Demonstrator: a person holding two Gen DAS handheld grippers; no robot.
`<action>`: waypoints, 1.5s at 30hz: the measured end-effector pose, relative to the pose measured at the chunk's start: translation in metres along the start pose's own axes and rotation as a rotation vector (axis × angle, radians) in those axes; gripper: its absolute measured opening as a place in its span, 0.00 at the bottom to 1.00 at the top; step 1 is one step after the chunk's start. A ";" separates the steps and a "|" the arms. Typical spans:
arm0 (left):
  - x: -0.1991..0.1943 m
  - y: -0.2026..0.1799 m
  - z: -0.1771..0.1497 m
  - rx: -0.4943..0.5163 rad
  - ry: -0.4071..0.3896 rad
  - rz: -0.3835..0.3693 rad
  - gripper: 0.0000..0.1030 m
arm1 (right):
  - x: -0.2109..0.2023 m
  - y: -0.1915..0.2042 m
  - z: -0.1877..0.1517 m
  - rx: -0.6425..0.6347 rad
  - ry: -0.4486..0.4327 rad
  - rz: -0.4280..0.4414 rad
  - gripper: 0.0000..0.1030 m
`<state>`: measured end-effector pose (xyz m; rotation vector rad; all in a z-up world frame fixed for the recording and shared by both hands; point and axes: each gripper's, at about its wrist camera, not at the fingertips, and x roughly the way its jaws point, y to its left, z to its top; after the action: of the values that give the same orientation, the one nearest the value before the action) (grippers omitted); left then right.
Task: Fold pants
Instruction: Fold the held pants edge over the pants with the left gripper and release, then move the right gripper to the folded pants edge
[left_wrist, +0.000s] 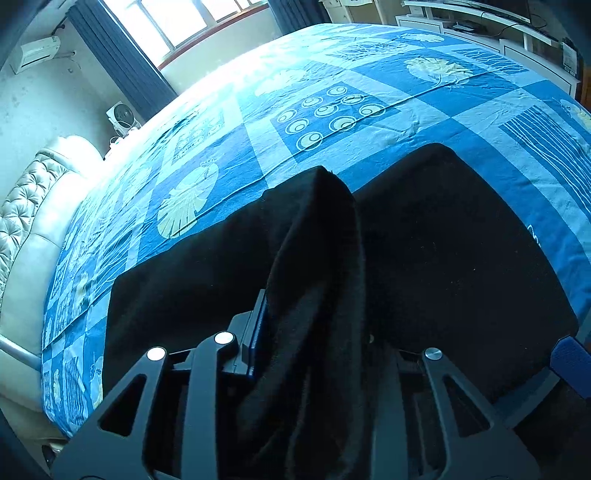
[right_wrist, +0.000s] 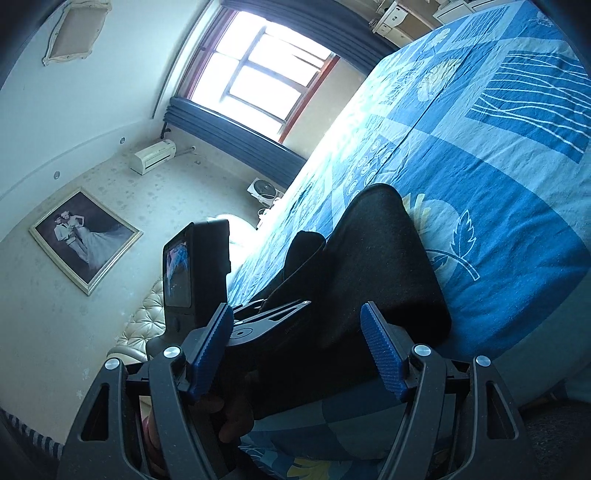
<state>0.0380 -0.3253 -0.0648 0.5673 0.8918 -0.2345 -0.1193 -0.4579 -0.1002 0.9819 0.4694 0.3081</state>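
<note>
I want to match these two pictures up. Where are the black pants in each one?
Left wrist view: the black pants fill the lower middle, a fold bunched between the left gripper's jaws.
Right wrist view: pants lie centre, beyond the open right gripper.
Shared landmark: the window.

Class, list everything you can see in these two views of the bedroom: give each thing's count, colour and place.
pants: one, black, spread on the bed
bedsheet: one, blue with pale leaf and circle patterns, covering the bed
headboard: one, cream, tufted, at the bed's end
window: one, bright, red-brown frame, far wall
curtains: dark blue, beside the window
air conditioner: one, white, high on the wall
fan: one, white, beside the bed
framed picture: one, pale frame, on the wall
shelving: white, beyond the bed
left gripper: one, black, a raised fold of the pants between its fingers
right gripper: one, black with blue pads, open, at the pants' edge
</note>
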 end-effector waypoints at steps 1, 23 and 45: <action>-0.003 0.000 0.000 -0.002 -0.004 -0.012 0.35 | -0.001 -0.001 0.000 0.004 -0.008 0.000 0.69; -0.081 0.184 -0.088 -0.323 -0.279 -0.193 0.96 | 0.079 0.037 0.040 -0.090 0.284 -0.073 0.75; -0.043 0.225 -0.114 -0.435 -0.154 -0.247 0.96 | 0.106 0.083 0.062 -0.260 0.418 -0.199 0.02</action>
<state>0.0300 -0.0775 -0.0042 0.0335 0.8301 -0.2933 0.0005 -0.4109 -0.0256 0.6091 0.8788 0.3856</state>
